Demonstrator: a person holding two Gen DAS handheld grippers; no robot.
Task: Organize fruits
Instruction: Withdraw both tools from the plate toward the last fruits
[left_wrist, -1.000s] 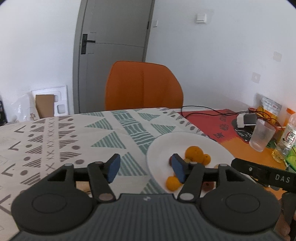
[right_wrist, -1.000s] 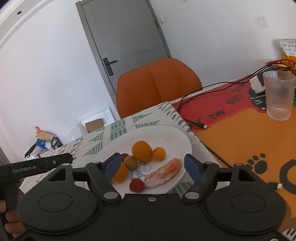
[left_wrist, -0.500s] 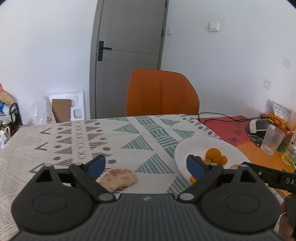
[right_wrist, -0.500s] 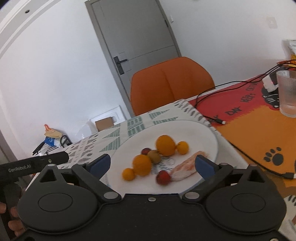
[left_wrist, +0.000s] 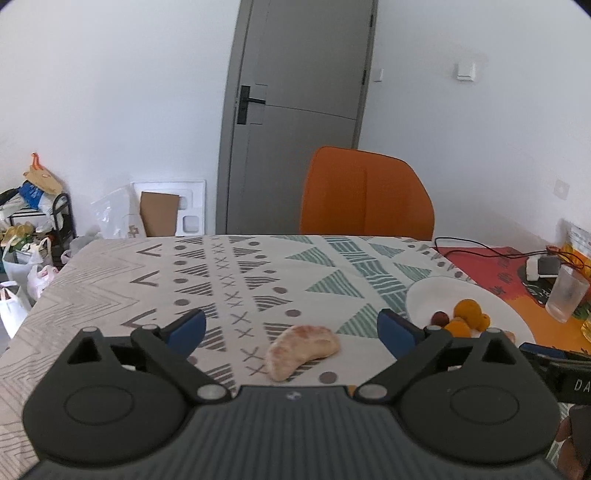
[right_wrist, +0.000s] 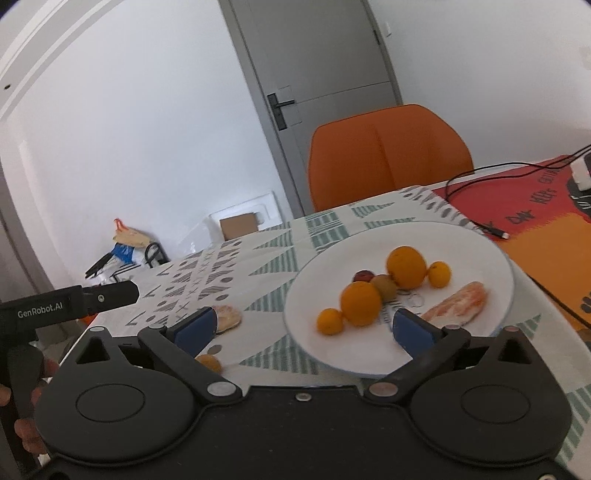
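A white plate (right_wrist: 461, 236) holds two large oranges (right_wrist: 406, 266), two small ones, a kiwi (right_wrist: 384, 286), a red fruit and a peeled pink citrus segment (right_wrist: 458, 302). My right gripper (right_wrist: 304, 326) hovers at the plate's near left rim, its jaws opening with nothing between them. A small orange (right_wrist: 209, 362) lies on the cloth by its left finger. A second pink segment (left_wrist: 303, 349) rests on the patterned tablecloth. My left gripper (left_wrist: 290, 326) is over it, jaws opening wide on either side, pads clear of it. The plate (left_wrist: 424, 295) shows at the right there.
An orange chair (left_wrist: 365, 199) stands at the table's far edge. A ribbed glass (left_wrist: 567, 297), a black cable (right_wrist: 476, 221) and a charger sit on the red-orange mat (right_wrist: 546, 243) right of the plate. Bags and boxes crowd the floor at far left.
Both grippers opened much wider and drew back and leftward. In the left wrist view the plate slid right and the pink segment on the cloth came into sight between the jaws.
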